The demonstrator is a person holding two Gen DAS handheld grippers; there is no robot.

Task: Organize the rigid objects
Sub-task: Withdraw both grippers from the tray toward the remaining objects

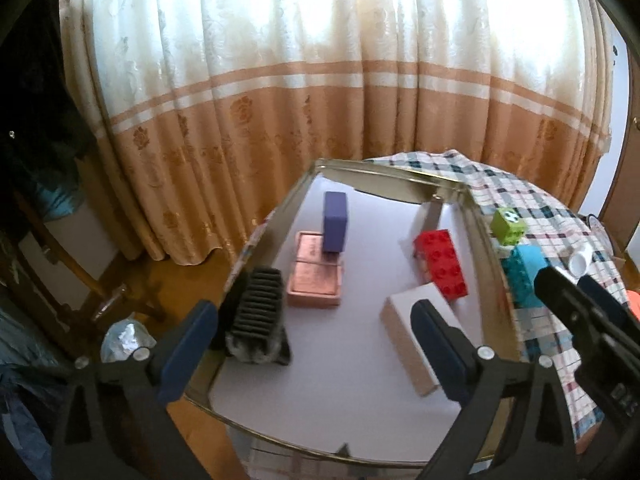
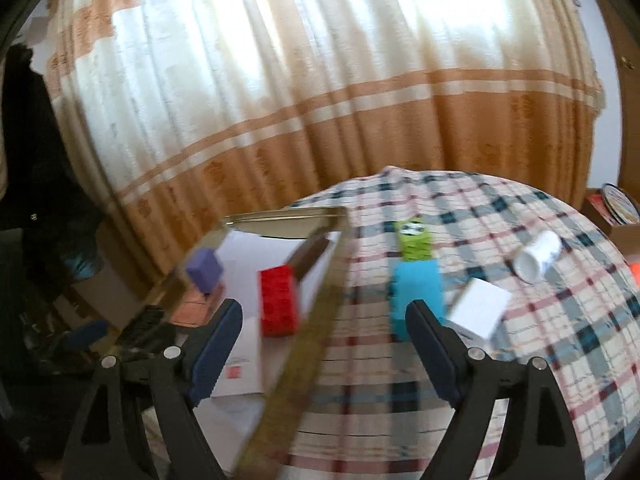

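Observation:
A metal-rimmed tray [image 1: 276,216] with a white floor holds a purple block [image 1: 335,222] standing on a copper box [image 1: 316,280], a red brick [image 1: 442,264], a white box [image 1: 404,316] and a black ribbed object [image 1: 258,306] by the left rim. My left gripper [image 1: 316,344] hangs open over the tray's near part, nothing between its fingers. My right gripper [image 2: 324,340] is open too, straddling the tray's right rim [image 2: 316,292], with the red brick [image 2: 279,300] and a cyan brick [image 2: 416,292] just ahead.
On the plaid cloth [image 2: 520,380] right of the tray lie a green block with eyes [image 2: 414,240], a white box [image 2: 478,306] and a tipped white cup [image 2: 536,258]. Curtains hang behind. The right gripper [image 1: 580,288] shows at the right edge of the left wrist view.

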